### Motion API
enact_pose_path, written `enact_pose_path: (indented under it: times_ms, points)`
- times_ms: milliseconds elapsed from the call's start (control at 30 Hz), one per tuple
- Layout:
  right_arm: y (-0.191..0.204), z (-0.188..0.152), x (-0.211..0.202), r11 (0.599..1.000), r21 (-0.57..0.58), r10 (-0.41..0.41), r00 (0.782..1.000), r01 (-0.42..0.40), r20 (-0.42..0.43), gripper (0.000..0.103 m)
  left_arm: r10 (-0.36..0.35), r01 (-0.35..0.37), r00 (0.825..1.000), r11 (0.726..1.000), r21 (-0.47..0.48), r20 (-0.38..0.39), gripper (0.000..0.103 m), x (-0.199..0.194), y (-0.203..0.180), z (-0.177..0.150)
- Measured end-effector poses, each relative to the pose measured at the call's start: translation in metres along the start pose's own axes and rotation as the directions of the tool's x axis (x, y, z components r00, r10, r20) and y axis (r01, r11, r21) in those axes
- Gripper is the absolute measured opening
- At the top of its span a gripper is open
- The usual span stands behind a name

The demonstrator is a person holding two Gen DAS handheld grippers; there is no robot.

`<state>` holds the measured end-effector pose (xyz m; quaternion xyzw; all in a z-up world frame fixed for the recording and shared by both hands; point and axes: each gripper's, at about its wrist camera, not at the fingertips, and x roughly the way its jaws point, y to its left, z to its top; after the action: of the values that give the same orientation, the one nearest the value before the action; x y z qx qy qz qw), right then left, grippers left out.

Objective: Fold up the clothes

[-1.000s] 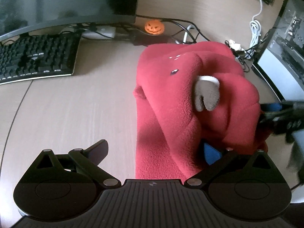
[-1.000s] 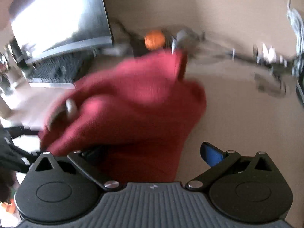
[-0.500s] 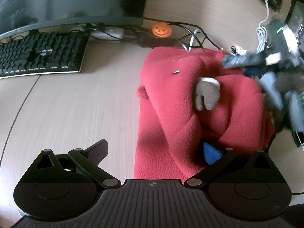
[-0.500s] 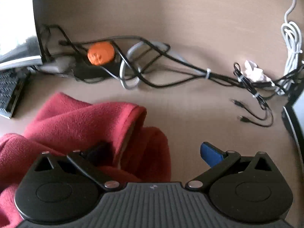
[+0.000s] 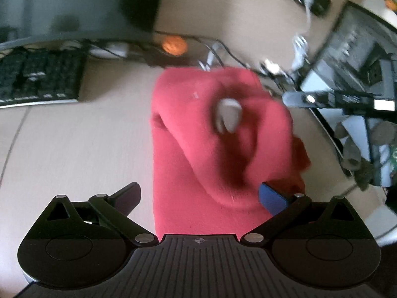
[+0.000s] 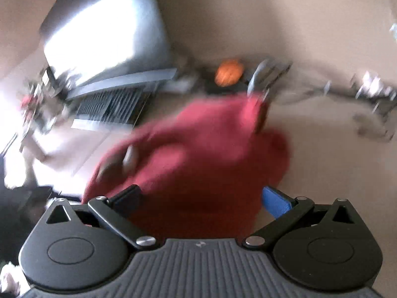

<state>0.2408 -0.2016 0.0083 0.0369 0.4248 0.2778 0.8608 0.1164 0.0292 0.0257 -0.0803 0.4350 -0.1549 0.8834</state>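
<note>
Red fleece garment [image 5: 198, 154] with grey patch [image 5: 228, 119], orange pumpkin [image 5: 173, 46], black keyboard [image 5: 37, 77], beige desk [image 5: 74, 154].

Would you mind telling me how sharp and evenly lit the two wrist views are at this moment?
Left wrist view: the red fleece garment and keyboard are softly motion-blurred, with fisheye bending at the edges. Right wrist view: heavier smear across the garment, the orange pumpkin and cables; the monitor is blown out by glare.

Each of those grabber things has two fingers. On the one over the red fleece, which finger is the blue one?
On the left gripper, the right-hand finger is blue; its partner is black. The red fleece lies between them.
</note>
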Motion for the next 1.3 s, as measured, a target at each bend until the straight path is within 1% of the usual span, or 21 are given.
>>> enact_pose_path:
  times_ms: [67, 133, 233, 333, 433, 467, 533, 567, 633, 667, 700, 733, 800, 933, 1000, 1033, 1067, 1133, 1167, 1233, 1300]
  points:
    - [0.011, -0.021, 0.022, 0.995, -0.061, -0.088, 0.992, 0.083, -0.090, 0.103, -0.004, 0.005, 1.000, 1.000, 0.020, -0.030, 0.103, 0.005, -0.002, -0.006]
    - [0.017, -0.033, 0.028, 0.992, -0.034, -0.120, 0.992, 0.118, -0.044, 0.103, -0.001, 0.003, 0.998, 0.999, 0.037, -0.056, 0.103, 0.010, -0.005, -0.012]
    - [0.023, -0.031, 0.030, 0.987, 0.033, -0.157, 0.986, 0.159, -0.052, 0.103, 0.004, 0.002, 0.995, 0.998, 0.062, -0.096, 0.103, 0.018, -0.009, -0.020]
    - [0.012, -0.030, 0.036, 0.979, 0.157, -0.119, 0.988, 0.133, -0.096, 0.103, 0.010, 0.002, 0.991, 0.996, 0.088, -0.135, 0.103, 0.026, -0.013, -0.028]
    - [-0.006, -0.034, 0.040, 0.944, 0.324, -0.025, 0.990, 0.069, -0.140, 0.103, -0.032, 0.041, 0.992, 0.997, 0.069, -0.125, 0.103, 0.014, -0.006, -0.027]
    - [-0.008, -0.037, 0.037, 0.935, 0.351, -0.013, 0.990, 0.061, -0.139, 0.103, -0.049, 0.056, 0.992, 0.997, 0.061, -0.118, 0.103, 0.009, -0.003, -0.026]
    - [-0.002, -0.042, 0.031, 0.942, 0.326, -0.036, 0.992, 0.075, -0.123, 0.103, -0.127, 0.127, 0.989, 0.992, 0.001, -0.069, 0.103, -0.006, 0.007, -0.016]
    - [0.003, -0.044, 0.028, 0.951, 0.295, -0.060, 0.992, 0.092, -0.114, 0.103, -0.168, 0.167, 0.985, 0.985, -0.034, -0.034, 0.103, -0.012, 0.013, -0.009]
    - [0.015, -0.047, 0.022, 0.966, 0.221, -0.114, 0.989, 0.132, -0.091, 0.103, -0.226, 0.229, 0.973, 0.968, -0.099, 0.042, 0.103, -0.018, 0.023, 0.007]
    - [0.021, -0.048, 0.021, 0.971, 0.184, -0.141, 0.987, 0.153, -0.076, 0.103, -0.233, 0.241, 0.970, 0.963, -0.121, 0.072, 0.103, -0.017, 0.027, 0.015]
    - [0.027, -0.049, 0.019, 0.974, 0.147, -0.168, 0.984, 0.175, -0.058, 0.103, -0.225, 0.236, 0.970, 0.962, -0.135, 0.095, 0.103, -0.014, 0.028, 0.022]
    - [0.031, -0.050, 0.018, 0.974, 0.126, -0.186, 0.981, 0.191, -0.046, 0.103, -0.214, 0.227, 0.972, 0.963, -0.146, 0.098, 0.103, -0.007, 0.029, 0.027]
    - [0.034, -0.052, 0.014, 0.974, 0.121, -0.189, 0.981, 0.193, -0.039, 0.103, -0.188, 0.198, 0.979, 0.967, -0.162, 0.072, 0.103, 0.013, 0.030, 0.034]
    - [0.024, -0.056, 0.012, 0.973, 0.189, -0.123, 0.991, 0.130, -0.047, 0.103, -0.138, 0.139, 0.990, 0.972, -0.191, 0.018, 0.103, 0.053, 0.031, 0.047]
    - [0.019, -0.054, 0.002, 0.973, 0.215, -0.074, 0.997, 0.080, -0.036, 0.103, -0.126, 0.120, 0.992, 0.976, -0.184, -0.018, 0.103, 0.066, 0.032, 0.046]
    - [0.017, -0.052, -0.006, 0.971, 0.228, -0.074, 0.997, 0.074, -0.008, 0.103, -0.129, 0.122, 0.991, 0.975, -0.186, -0.027, 0.103, 0.069, 0.033, 0.045]
    - [0.014, -0.051, -0.016, 0.967, 0.243, -0.087, 0.995, 0.075, 0.040, 0.103, -0.138, 0.130, 0.990, 0.972, -0.196, -0.028, 0.103, 0.070, 0.035, 0.044]
    - [0.005, -0.048, -0.030, 0.952, 0.297, -0.114, 0.985, 0.071, 0.133, 0.103, -0.155, 0.146, 0.987, 0.966, -0.213, -0.030, 0.103, 0.071, 0.038, 0.041]
    - [-0.001, -0.044, -0.031, 0.943, 0.328, -0.106, 0.985, 0.056, 0.137, 0.103, -0.159, 0.149, 0.987, 0.964, -0.220, -0.032, 0.103, 0.071, 0.039, 0.040]
    - [-0.012, -0.034, -0.025, 0.929, 0.370, -0.046, 0.991, -0.002, 0.122, 0.103, -0.163, 0.150, 0.986, 0.961, -0.234, -0.036, 0.103, 0.070, 0.042, 0.037]
    - [-0.014, -0.025, -0.016, 0.928, 0.371, -0.023, 0.992, -0.026, 0.127, 0.103, -0.161, 0.148, 0.986, 0.958, -0.244, -0.037, 0.103, 0.071, 0.043, 0.035]
